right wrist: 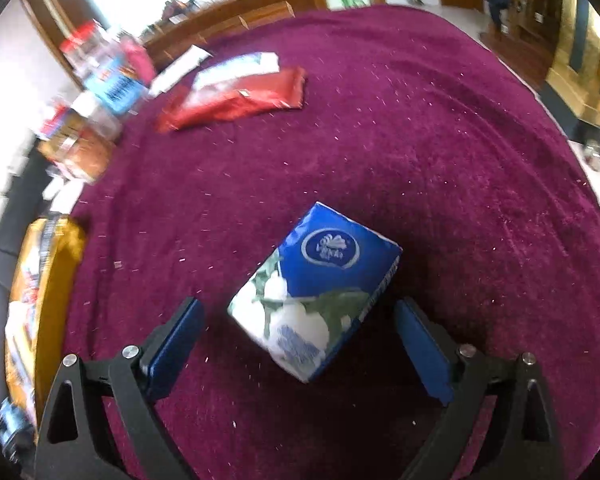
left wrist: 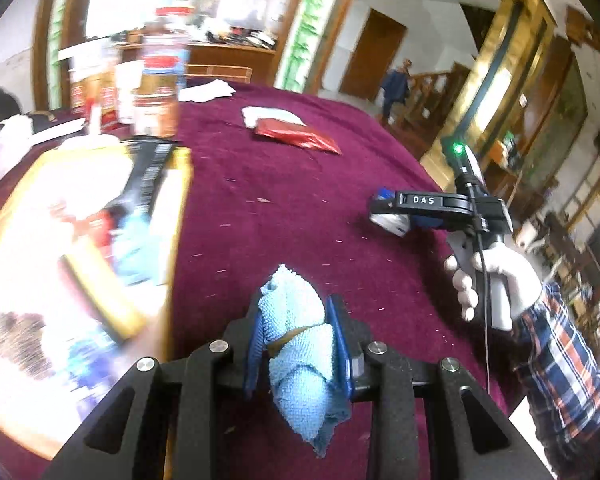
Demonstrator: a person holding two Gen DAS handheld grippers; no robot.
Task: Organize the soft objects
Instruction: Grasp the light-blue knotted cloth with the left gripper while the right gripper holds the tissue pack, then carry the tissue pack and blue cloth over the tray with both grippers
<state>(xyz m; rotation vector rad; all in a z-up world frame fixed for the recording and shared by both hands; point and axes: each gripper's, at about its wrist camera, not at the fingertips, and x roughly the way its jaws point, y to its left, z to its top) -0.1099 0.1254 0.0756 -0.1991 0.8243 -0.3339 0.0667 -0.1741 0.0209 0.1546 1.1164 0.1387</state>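
My left gripper point(left wrist: 298, 344) is shut on a rolled light-blue cloth point(left wrist: 296, 340) and holds it above the maroon tablecloth point(left wrist: 292, 208). My right gripper point(right wrist: 298, 340) is open, its blue pads on either side of a blue and white tissue pack point(right wrist: 316, 292) that lies on the tablecloth point(right wrist: 420, 152), not touching it. In the left wrist view the right gripper point(left wrist: 384, 210) hovers over that pack point(left wrist: 388, 220) at the right, held by a gloved hand.
A red packet point(right wrist: 236, 100) point(left wrist: 300, 136) and a white packet point(right wrist: 240, 66) lie at the far side. Jars point(right wrist: 80, 144) and bottles point(left wrist: 160, 80) stand at the far left. A yellow bag point(left wrist: 60, 264) point(right wrist: 36, 300) lies at the left edge.
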